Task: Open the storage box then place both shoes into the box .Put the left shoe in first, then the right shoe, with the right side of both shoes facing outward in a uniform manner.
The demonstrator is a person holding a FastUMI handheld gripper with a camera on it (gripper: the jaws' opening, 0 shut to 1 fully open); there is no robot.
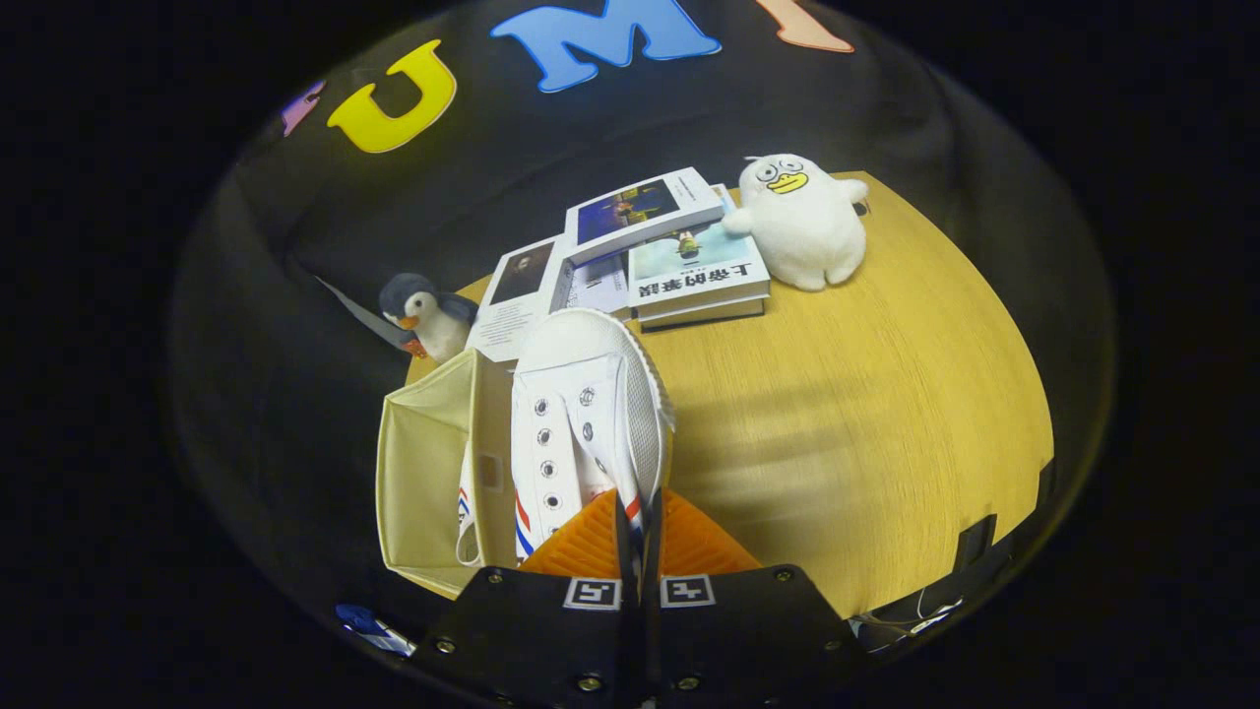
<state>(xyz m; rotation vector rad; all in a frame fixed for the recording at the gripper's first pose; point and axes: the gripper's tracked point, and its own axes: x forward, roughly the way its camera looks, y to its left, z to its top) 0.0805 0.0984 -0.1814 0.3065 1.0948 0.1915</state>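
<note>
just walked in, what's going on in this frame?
A person's handheld gripper has its fingers shut on the side edge of a white sneaker, holding it over the open cream fabric storage box. Another shoe seems to sit inside the box already. Beyond them on the wooden table are a stack of books, a penguin plush and a white duck plush.

White canvas lace-up shoe (588, 414): red and blue stripes near the heel, silver eyelets. Cream fabric storage box (423, 483), plain. Round wooden table (866, 414): honey-yellow, fine grain. White plush duck (799, 219), yellow bill. Grey-and-white plush penguin (430, 313), orange beak. Stacked books (669, 256): white, blue covers.
</note>
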